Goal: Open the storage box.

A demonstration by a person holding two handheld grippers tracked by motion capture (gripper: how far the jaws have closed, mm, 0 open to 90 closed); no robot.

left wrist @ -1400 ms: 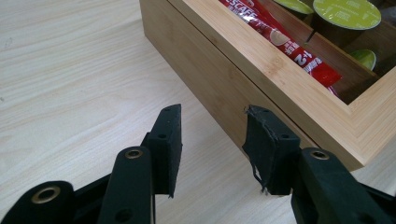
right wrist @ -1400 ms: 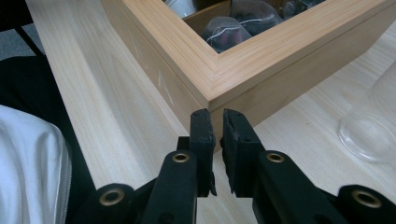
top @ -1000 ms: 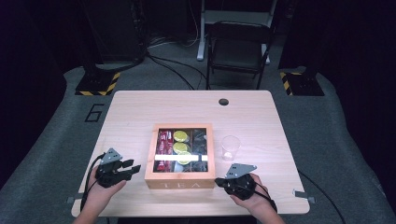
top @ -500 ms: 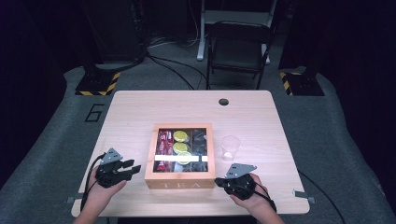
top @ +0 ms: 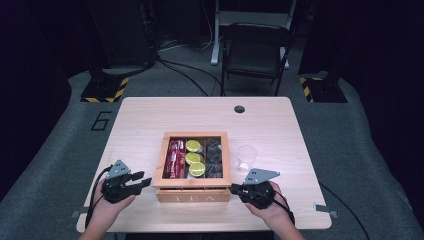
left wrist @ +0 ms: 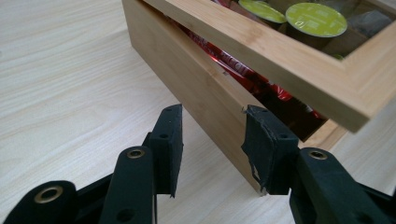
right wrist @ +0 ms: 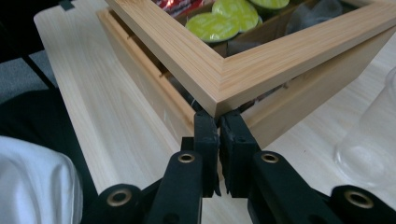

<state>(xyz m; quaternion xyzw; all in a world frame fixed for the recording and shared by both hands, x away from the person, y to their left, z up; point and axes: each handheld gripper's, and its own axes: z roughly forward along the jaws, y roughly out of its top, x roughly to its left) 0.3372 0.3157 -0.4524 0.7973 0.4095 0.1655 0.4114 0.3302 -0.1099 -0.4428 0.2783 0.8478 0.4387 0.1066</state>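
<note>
A wooden tea box (top: 192, 196) sits mid-table, with red packets (top: 175, 157), green pods (top: 192, 157) and dark sachets (top: 215, 157) showing through its glass lid. The lid (right wrist: 219, 70) is raised a little off the base (left wrist: 196, 79) at the front. My right gripper (right wrist: 218, 116) has its tips tucked under the lid's front right corner. Its jaws have just been opening a hair, but they stand almost together with nothing between them. My left gripper (left wrist: 213, 112) is at the box's front left corner, jaws apart and gripping nothing, with the right-hand jaw against the corner.
A clear plastic cup (top: 246, 157) stands just right of the box, close to my right gripper (top: 234, 189). The table (top: 150, 115) has a cable hole (top: 239, 108) at the back. A folding chair (top: 255, 50) stands beyond the table.
</note>
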